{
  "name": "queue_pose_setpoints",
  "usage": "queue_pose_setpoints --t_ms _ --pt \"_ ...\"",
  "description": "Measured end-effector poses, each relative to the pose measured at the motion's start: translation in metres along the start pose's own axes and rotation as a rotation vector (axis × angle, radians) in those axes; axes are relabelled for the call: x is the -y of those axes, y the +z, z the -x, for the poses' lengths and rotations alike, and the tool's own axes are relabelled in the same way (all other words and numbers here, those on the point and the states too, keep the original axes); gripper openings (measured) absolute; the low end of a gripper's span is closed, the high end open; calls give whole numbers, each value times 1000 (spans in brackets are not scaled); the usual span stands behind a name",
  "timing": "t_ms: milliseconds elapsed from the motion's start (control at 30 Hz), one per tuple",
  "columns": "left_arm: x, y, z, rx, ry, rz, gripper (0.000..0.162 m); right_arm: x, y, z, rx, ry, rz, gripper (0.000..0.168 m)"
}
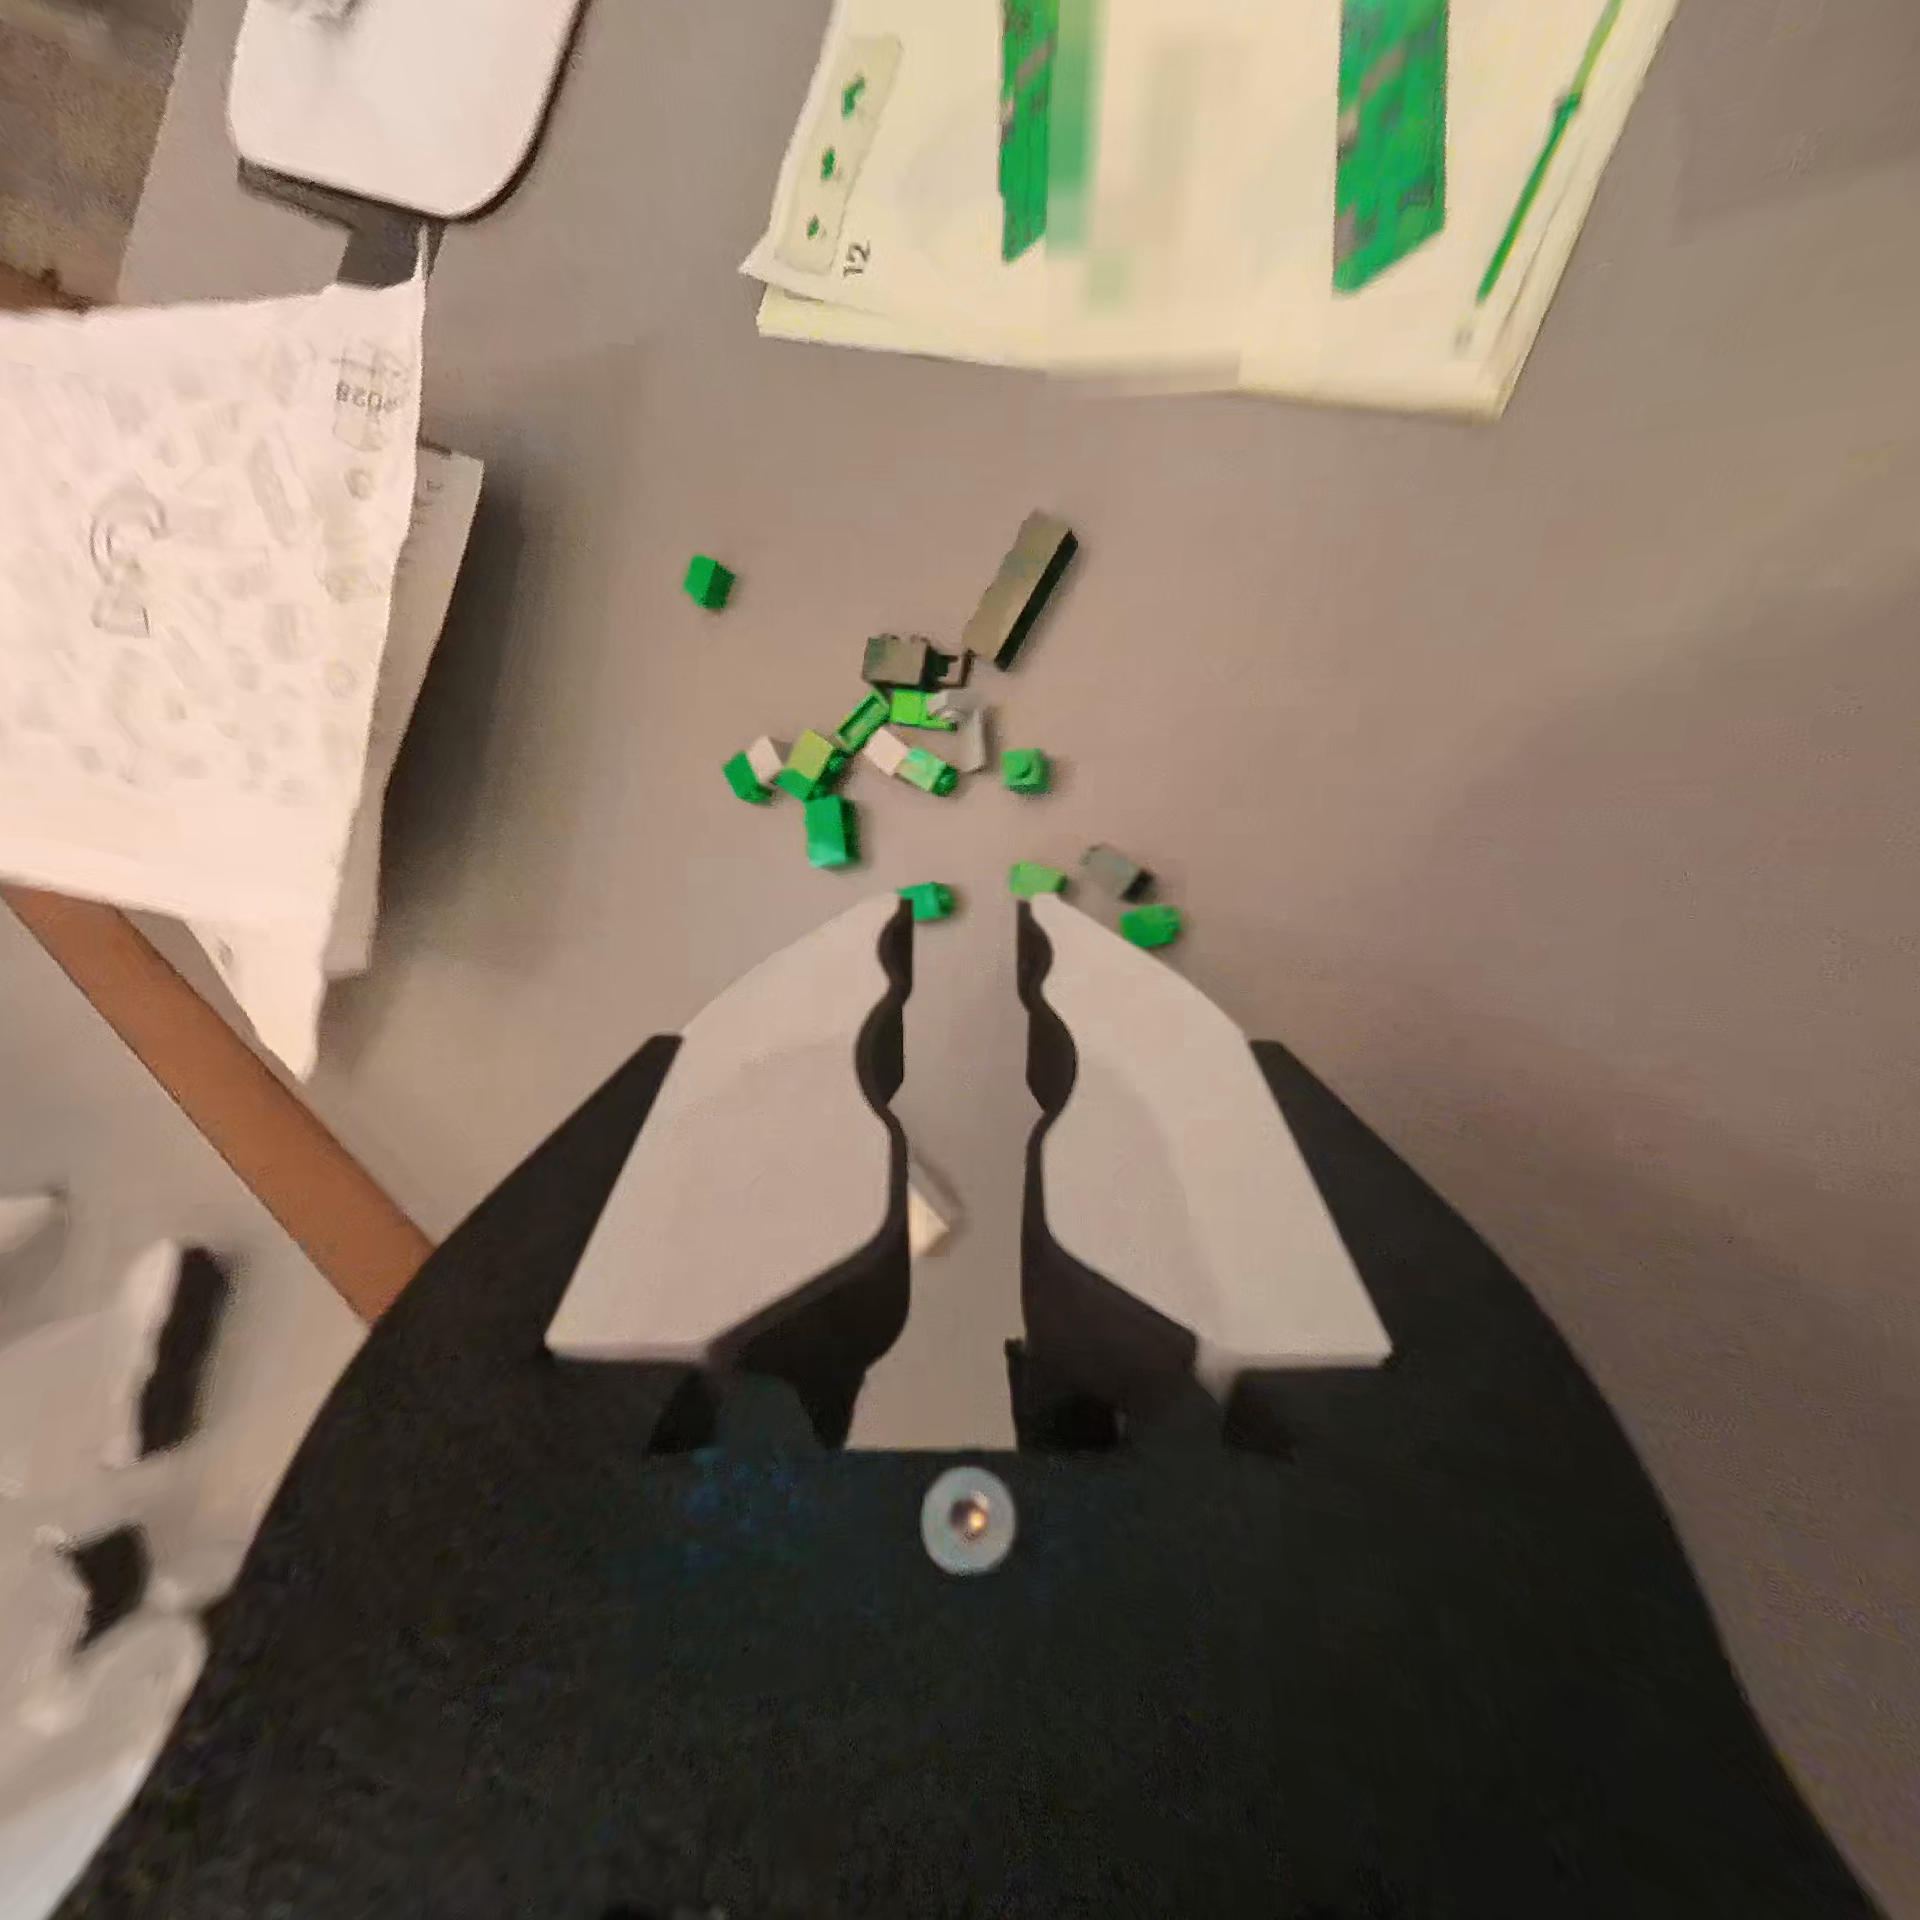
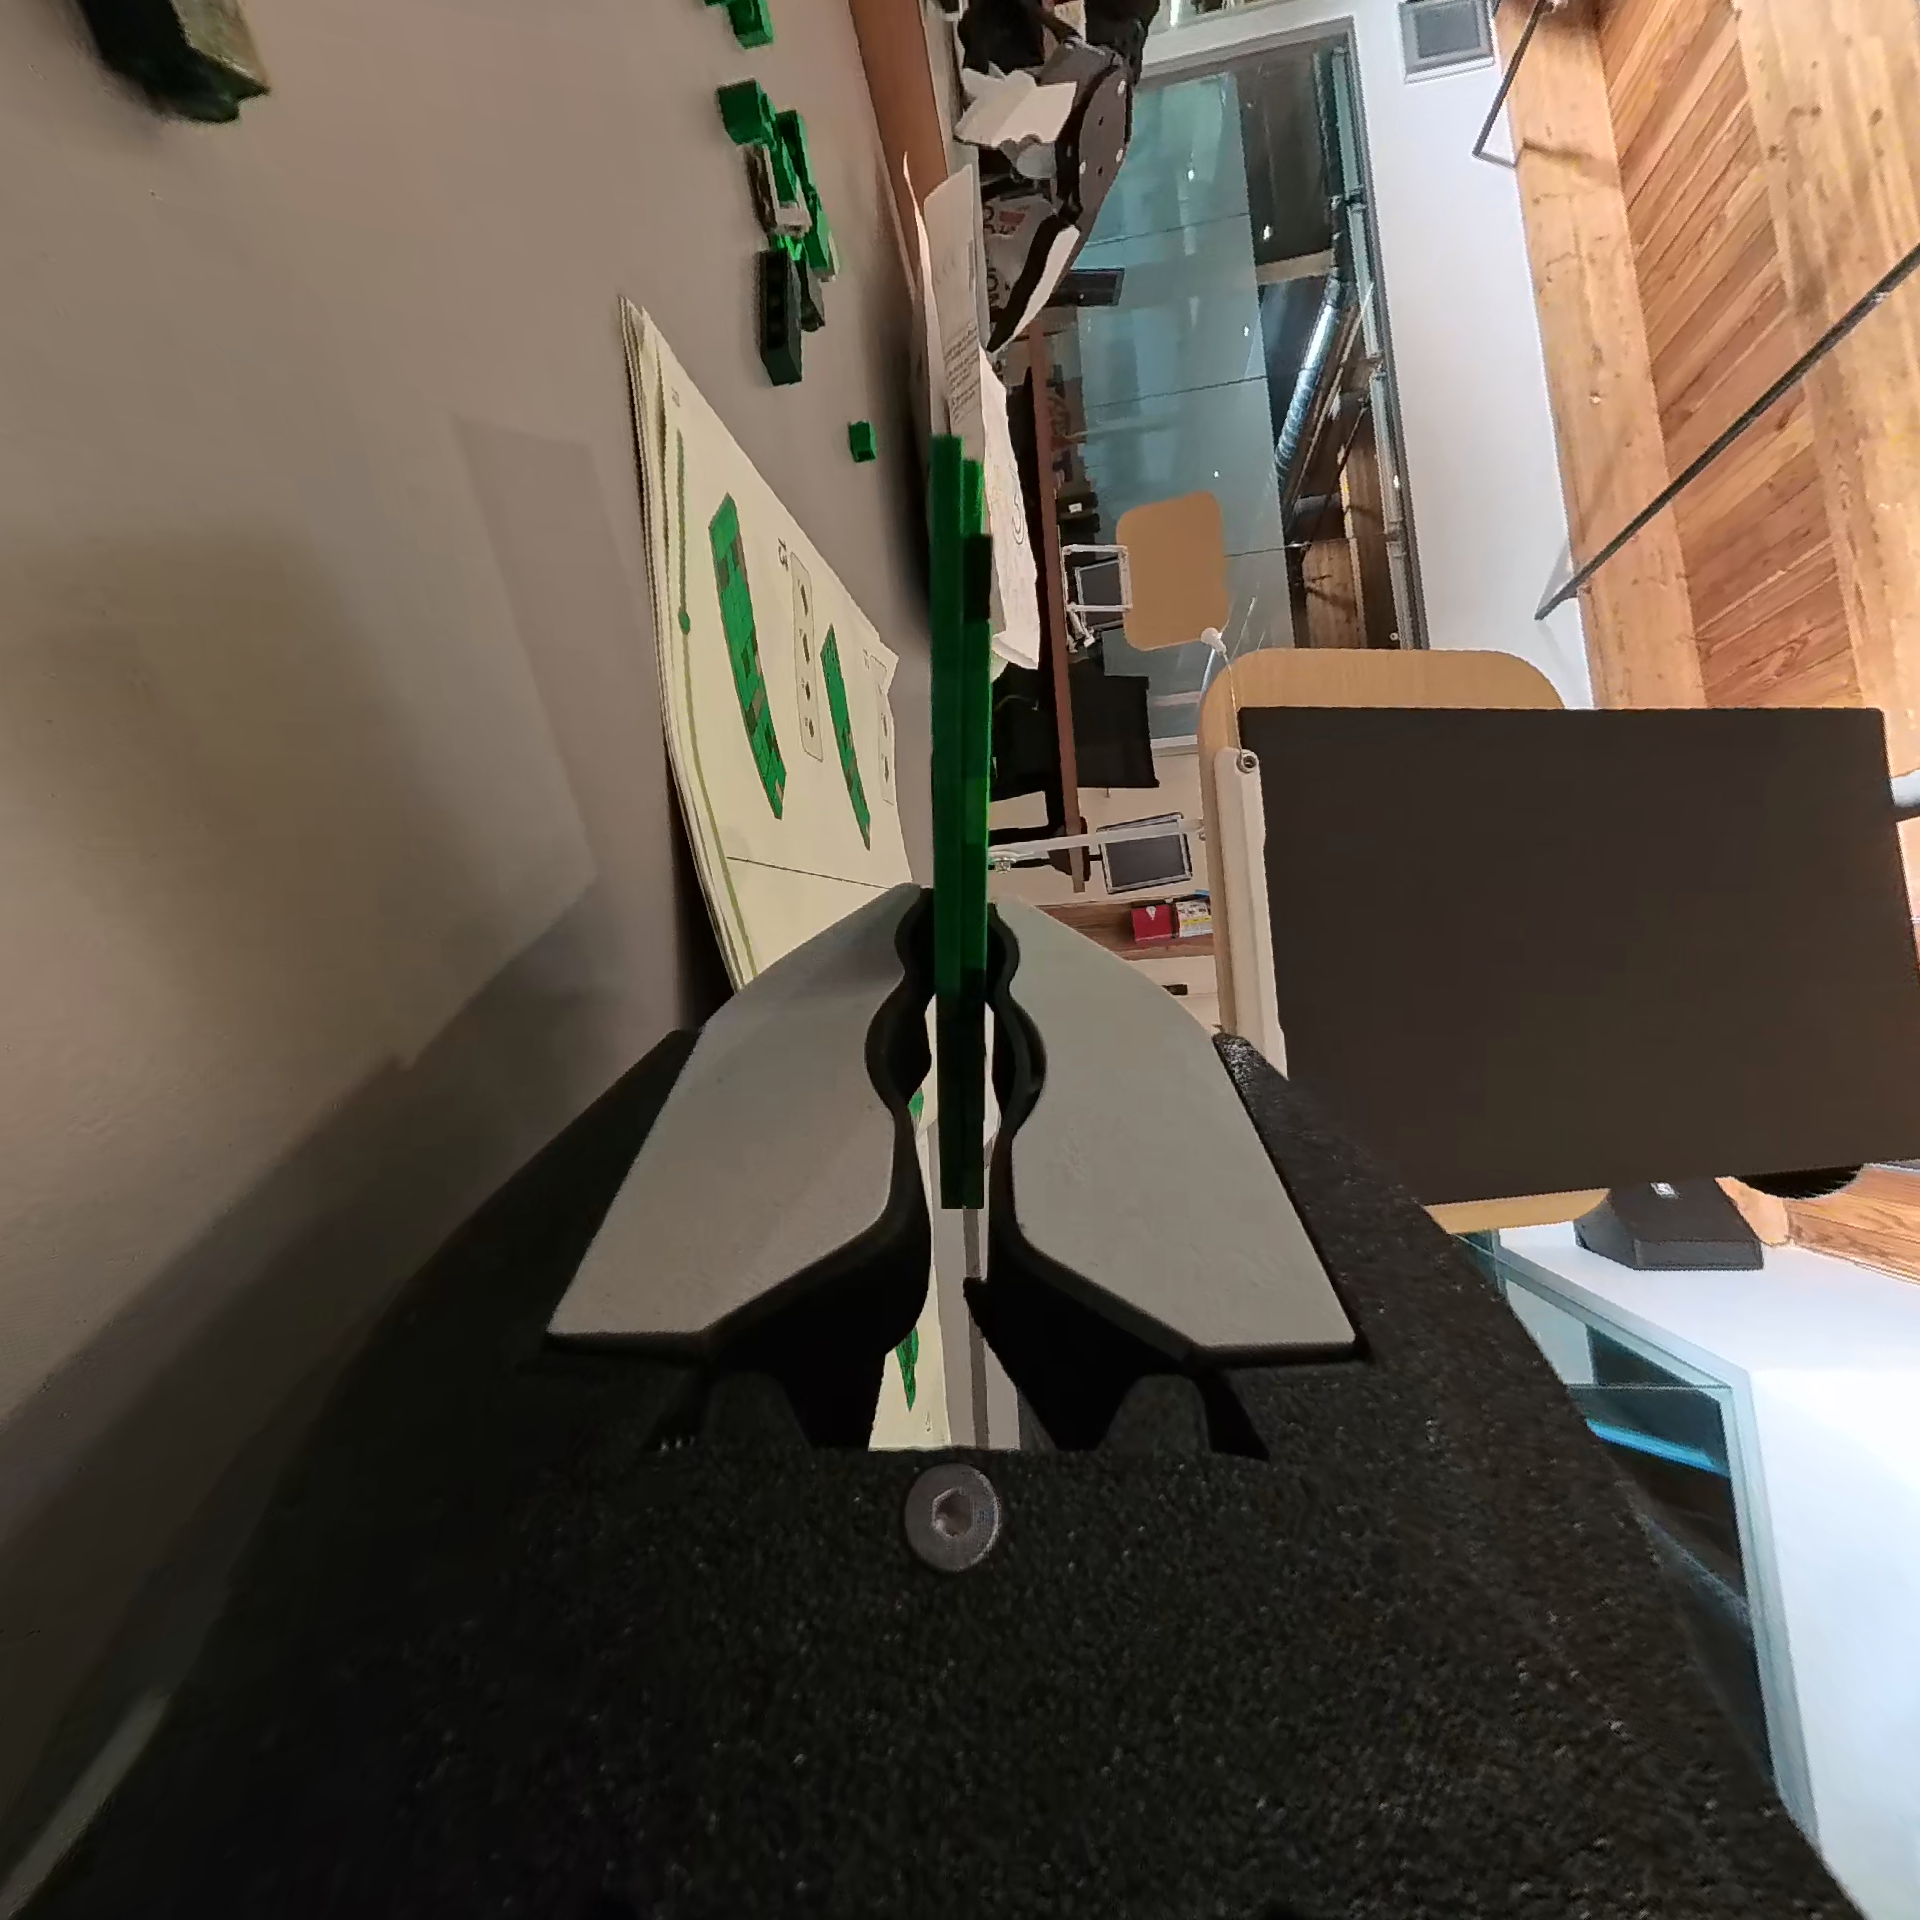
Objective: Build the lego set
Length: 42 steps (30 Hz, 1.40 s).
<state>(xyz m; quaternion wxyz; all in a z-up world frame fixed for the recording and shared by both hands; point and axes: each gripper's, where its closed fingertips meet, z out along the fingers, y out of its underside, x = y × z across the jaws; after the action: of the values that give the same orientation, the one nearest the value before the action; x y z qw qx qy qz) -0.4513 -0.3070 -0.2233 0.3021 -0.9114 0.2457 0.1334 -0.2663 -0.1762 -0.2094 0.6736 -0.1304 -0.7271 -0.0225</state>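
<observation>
Right gripper (image 2: 954,914) sat clamped on green plate assembly (image 2: 956,727), edge-on. Left gripper (image 1: 964,909) hovered over loose bricks (image 1: 831,831), fingers apart — probably best picking single outlying brick, not the clump.

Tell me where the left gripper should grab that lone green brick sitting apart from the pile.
Probably across the lone green brick's two flat side faces, coming straight down. It sits clear of the pile, so the open left gripper has room to straddle it.

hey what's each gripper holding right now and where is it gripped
The right gripper pinches a flat green lego build edge-on near its lower end. The left gripper is open, holding nothing.
</observation>
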Motion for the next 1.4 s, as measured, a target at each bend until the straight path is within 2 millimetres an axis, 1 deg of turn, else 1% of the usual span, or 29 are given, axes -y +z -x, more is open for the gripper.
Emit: queue_pose_setpoints --t_ms 67,167,300,367,467,533,600,700,733,800,833,900,967,1067,1167,1267,1400 --pt "3 9 6 -76 125 19 18 0 0 1 4 -1 1 7" --pt "8 23 6 -250 241 40 18 0 0 1 8 1 2 7" --pt "9 39 21 -307 388 105 6 0 0 2 14 9 -1 7" --pt "10 45 24 -337 438 138 3 1 0 1 14 12 -5 7" --pt "8 47 18 -427 467 195 1 2 0 2 16 13 -12 7" --pt "5 42 15 -462 462 227 0 1 0 2 18 16 -9 7" --pt "2 35 11 -508 420 237 0 1 0 2 18 18 -10 6" --pt "-8 25 8 -509 419 252 0 2 0 2 20 21 -13 7" --pt "-8 22 5 -511 421 236 0 2 0 2 22 22 -13 7" --pt "-1 17 -2 -506 402 158 0 2 0 3 24 23 -15 7" --pt "3 17 -1 -479 388 124 0 2 1 3 25 25 -17 7" --pt "9 22 13 -369 383 92 0 3 1 3 30 28 -21 7" --pt "10 28 22 -306 425 89 0 3 1 4 31 27 -21 7" --pt "13 33 16 -345 554 80 0 3 0 4 32 25 -19 7" --pt "10 42 21 -337 674 143 0 2 1 5 41 23 -14 7" --pt "12 50 24 -355 702 158 0 2 1 7 48 22 -13 7" --pt "7 59 26 -409 702 215 0 2 1 8 56 22 -10 6"
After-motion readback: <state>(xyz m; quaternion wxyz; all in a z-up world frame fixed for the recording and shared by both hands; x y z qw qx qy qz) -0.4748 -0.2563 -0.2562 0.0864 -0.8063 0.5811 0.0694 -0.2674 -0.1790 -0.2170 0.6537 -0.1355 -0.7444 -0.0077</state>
